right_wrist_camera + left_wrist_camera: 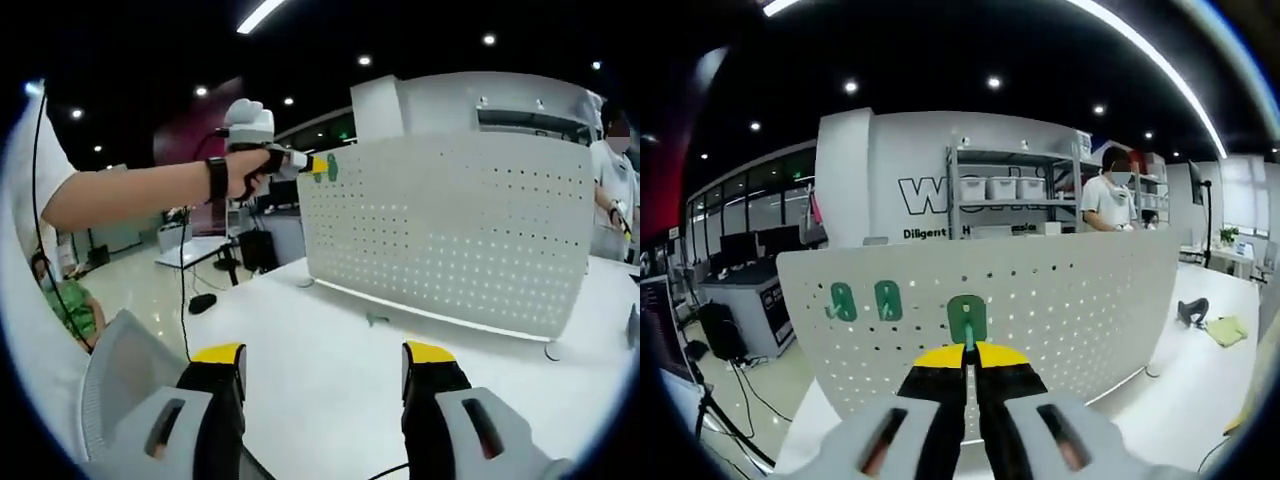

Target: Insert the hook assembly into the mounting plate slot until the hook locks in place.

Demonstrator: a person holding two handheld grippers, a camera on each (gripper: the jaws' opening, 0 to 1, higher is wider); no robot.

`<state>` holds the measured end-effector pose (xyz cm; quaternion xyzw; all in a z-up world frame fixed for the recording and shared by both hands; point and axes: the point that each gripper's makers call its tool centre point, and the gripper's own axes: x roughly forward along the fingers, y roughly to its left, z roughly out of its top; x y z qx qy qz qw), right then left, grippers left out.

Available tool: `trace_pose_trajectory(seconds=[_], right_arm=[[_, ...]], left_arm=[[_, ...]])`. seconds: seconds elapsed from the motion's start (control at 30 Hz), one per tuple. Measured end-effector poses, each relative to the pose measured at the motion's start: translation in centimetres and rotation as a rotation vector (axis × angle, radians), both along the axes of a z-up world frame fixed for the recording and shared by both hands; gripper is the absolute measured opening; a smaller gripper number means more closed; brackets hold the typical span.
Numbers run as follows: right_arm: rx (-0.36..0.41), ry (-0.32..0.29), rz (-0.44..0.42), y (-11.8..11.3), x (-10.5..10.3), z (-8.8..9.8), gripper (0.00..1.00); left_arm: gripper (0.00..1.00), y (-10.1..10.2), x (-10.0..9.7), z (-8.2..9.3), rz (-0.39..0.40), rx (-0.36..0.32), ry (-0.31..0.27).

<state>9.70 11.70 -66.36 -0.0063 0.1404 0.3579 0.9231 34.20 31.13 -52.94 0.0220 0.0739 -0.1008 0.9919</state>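
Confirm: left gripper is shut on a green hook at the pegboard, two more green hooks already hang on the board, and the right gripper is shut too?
Not quite: the right gripper is open, its jaws wide apart over the table, as the right gripper view shows. The left gripper is shut on the green hook at the pegboard, beside two hung hooks.

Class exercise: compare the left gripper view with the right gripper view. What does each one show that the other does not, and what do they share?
Left gripper view alone: two green hooks already hanging on the pegboard's face, and the left tool from behind, shut on a third green hook at the board.

Right gripper view alone: the right tool, open and holding nothing, low over the white table; the person's hand gripping the left tool; a small green piece lying on the table.

Both: the white pegboard standing on the table, and the hook being pressed to it.
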Motion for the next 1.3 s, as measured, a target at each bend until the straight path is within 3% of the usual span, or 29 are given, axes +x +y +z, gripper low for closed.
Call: trace_pose_trajectory(seconds=[0.27,0.7,0.77,0.83,1.3], right_arm=[[0.003,0.011,0.002,-0.1,0.0,-0.2,0.63],[-0.035,0.02,0.0,-0.9,0.7,-0.6,0.63],[-0.043,0.022,-0.002,-1.1,0.7,-0.8,0.63],[-0.021,0.035,-0.011,-1.2,0.9,-0.9,0.63],[-0.033,0.043,-0.009,-1.0,1.4,-1.3,0.63]], left_arm=[[0.02,0.4,1.3,0.0,0.016,-0.017,0.015],[0.02,0.4,3.4,0.1,0.029,0.01,0.017],[0.02,0.3,3.6,0.3,0.028,-0.028,0.014],[0.02,0.3,4.0,0.4,0.032,0.01,0.005],[0.02,1.0,5.6,-0.1,0.046,0.012,0.03]])
